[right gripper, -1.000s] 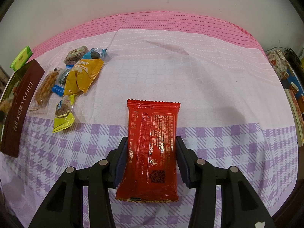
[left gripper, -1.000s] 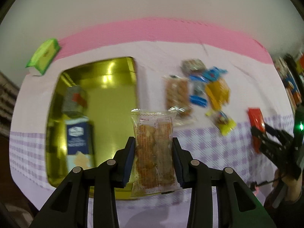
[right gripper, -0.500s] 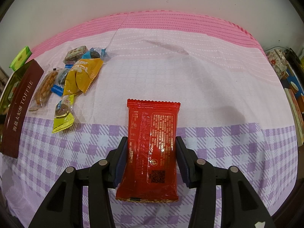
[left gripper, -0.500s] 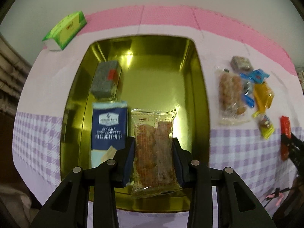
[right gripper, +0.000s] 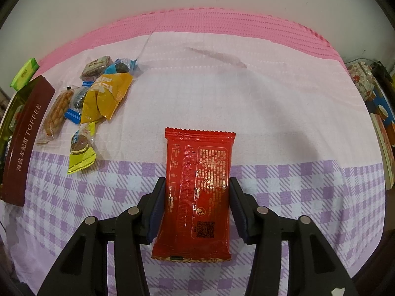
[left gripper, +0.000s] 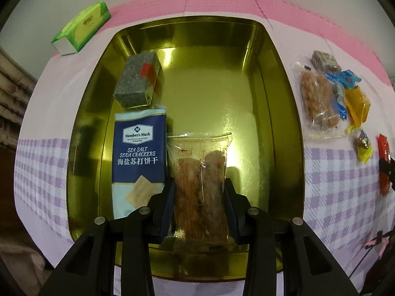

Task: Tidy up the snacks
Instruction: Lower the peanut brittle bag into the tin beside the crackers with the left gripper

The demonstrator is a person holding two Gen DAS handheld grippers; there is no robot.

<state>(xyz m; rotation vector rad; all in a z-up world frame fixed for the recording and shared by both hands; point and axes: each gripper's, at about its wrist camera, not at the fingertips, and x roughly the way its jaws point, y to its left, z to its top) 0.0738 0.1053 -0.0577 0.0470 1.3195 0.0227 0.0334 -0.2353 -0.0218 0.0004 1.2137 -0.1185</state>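
My left gripper (left gripper: 199, 192) is shut on a clear packet of brown snacks (left gripper: 200, 185), held over the near part of the gold tin (left gripper: 284, 113). In the tin lie a blue soda cracker pack (left gripper: 138, 155) and a grey block snack (left gripper: 138, 80) on the left side. My right gripper (right gripper: 196, 194) is shut on a red snack packet (right gripper: 196, 192) above the checked tablecloth. A pile of loose snacks (right gripper: 98, 103) lies to its left; it also shows right of the tin in the left wrist view (left gripper: 330, 101).
A green tissue pack (left gripper: 81, 28) lies behind the tin at the left. The tin's brown "TOFFEE" side (right gripper: 24, 143) shows at the right wrist view's left edge. Boxes and clutter (right gripper: 377, 113) sit past the table's right edge.
My left gripper has swung left with the clear packet, from above the tin's right edge to over the tin, and closer to it. The right gripper has stayed still with the red packet.
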